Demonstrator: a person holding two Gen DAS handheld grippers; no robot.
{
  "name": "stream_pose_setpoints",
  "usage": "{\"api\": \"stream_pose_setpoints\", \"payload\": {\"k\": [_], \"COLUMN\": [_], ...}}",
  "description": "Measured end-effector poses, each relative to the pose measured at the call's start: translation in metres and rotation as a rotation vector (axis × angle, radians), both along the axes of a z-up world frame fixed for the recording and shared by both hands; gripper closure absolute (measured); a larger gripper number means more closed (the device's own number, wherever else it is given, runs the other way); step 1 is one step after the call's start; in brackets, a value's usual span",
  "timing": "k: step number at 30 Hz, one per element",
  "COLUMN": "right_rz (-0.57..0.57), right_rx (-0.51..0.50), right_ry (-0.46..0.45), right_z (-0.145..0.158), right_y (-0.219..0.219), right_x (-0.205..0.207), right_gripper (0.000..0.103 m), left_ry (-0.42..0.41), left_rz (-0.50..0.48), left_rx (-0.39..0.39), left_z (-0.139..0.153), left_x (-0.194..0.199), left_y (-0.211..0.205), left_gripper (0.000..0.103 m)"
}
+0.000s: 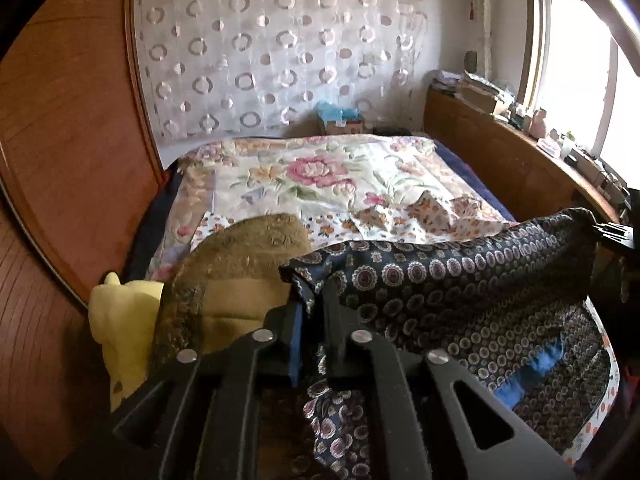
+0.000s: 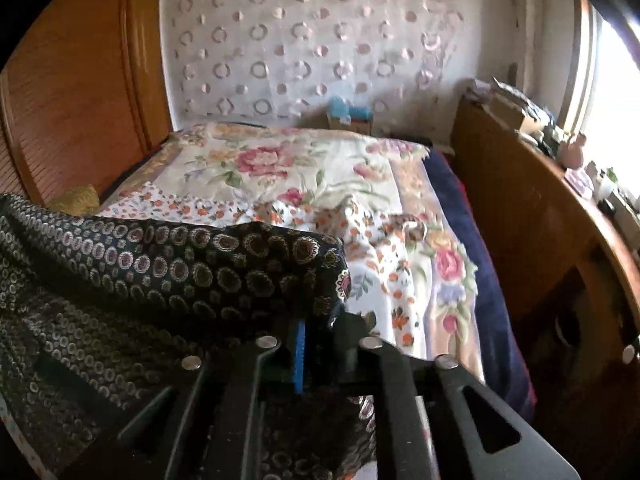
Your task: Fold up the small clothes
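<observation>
A dark navy garment (image 1: 460,280) with a ring and medallion print hangs stretched between my two grippers above the bed. In the left wrist view my left gripper (image 1: 314,300) is shut on its left corner, with cloth bunched between the narrow jaws and trailing down under them. The right gripper (image 1: 612,232) shows at the far right edge, holding the other end. In the right wrist view my right gripper (image 2: 320,320) is shut on the garment (image 2: 180,264) at its right corner, which drapes over the fingertips. A blue lining strip (image 1: 532,364) shows lower down.
The bed is covered by a floral quilt (image 1: 320,172) with an orange-flowered cloth (image 1: 420,216) rumpled on it. A brown fuzzy piece (image 1: 240,248) and a yellow soft item (image 1: 116,320) lie at the left. A wooden wardrobe (image 1: 60,140) stands left, a cluttered wooden ledge (image 1: 500,148) right.
</observation>
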State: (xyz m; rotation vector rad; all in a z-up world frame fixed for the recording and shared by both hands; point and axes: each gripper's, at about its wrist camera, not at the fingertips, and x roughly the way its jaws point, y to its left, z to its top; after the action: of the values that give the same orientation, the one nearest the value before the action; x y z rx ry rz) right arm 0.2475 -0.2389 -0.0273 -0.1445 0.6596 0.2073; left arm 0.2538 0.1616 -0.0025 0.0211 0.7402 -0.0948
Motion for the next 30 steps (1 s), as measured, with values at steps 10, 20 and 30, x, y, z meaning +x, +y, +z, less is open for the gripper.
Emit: {"api": "stream_pose_setpoints", "payload": {"k": [10, 20, 30], "right_rz": [-0.017, -0.028, -0.049], "right_rx": [0.010, 0.034, -0.050], "right_ry": [0.030, 0.108, 0.190], "right_z": [0.010, -0.024, -0.038], "right_y": [-0.024, -0.044, -0.027], "right_x": [0.006, -0.002, 0.034], "right_gripper": [0.048, 0.048, 0.093], "left_ry": [0.016, 0.057, 0.082], "left_rz": [-0.010, -0.020, 0.006], "left_rx": [-0.037, -0.026, -0.031], "left_z": [-0.021, -0.066, -0.084], "left_x": [-0.038, -0.068, -0.079], "left_y": [0.003, 0.003, 0.007], "left_gripper": [0.049, 0.049, 0.049]}}
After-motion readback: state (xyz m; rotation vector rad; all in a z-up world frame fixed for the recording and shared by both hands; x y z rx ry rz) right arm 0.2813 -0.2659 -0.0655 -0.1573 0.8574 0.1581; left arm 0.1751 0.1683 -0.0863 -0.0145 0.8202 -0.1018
